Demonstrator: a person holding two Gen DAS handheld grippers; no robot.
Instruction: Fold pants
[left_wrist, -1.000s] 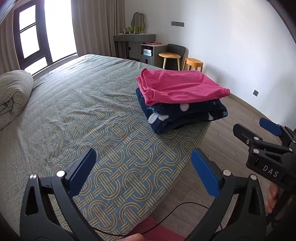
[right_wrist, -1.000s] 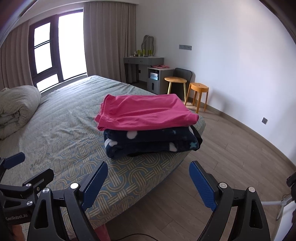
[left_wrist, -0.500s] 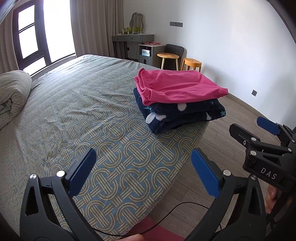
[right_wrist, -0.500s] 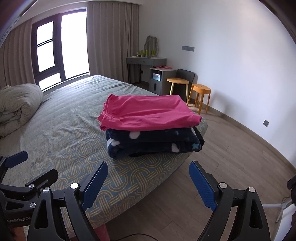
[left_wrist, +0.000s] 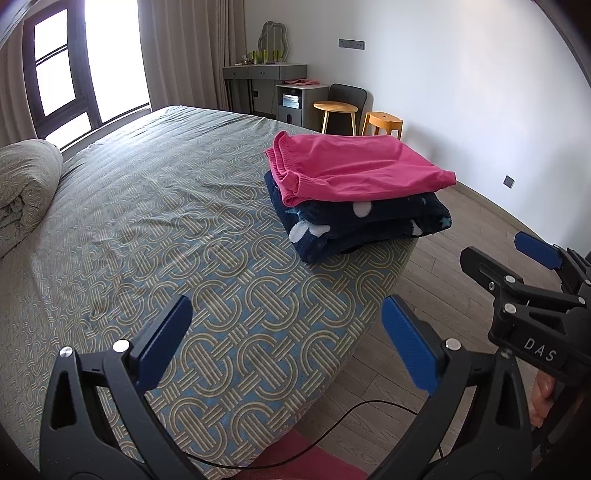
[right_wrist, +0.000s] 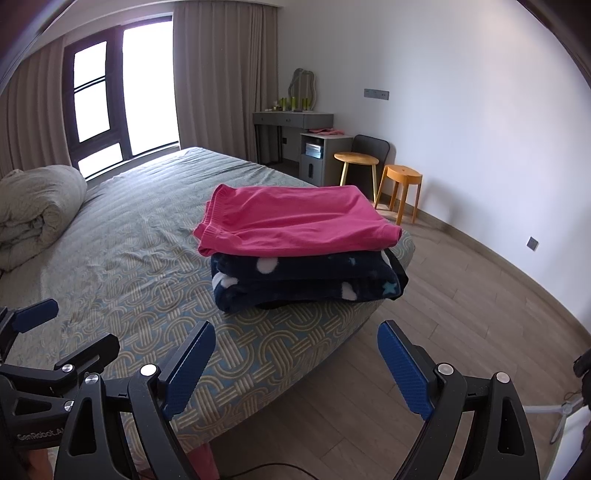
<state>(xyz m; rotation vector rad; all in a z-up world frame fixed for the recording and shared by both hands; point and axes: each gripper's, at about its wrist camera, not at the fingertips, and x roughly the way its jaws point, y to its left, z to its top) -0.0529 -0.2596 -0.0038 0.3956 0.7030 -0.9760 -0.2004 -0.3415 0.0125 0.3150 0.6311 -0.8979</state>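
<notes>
So both tongs are just hanging at the foot of the bed, nothing gripped. The left tongs sit wide apart over the patterned cover, and the right tongs are spread apart too, half over the bed edge and half over the wood floor.

The pink pants are ahead of both, already looking folded into a flat rectangle, lying on top of a navy fleece blanket near the bed's corner. From the left tongs the stack is ahead and off to the right; from the right tongs it's pretty much dead ahead, so I'd say the right hand is nearer and better lined up.

The long axis runs left to right across both views. The ribbed waistband end points left, the smooth folded end points right toward the orange stools.
</notes>
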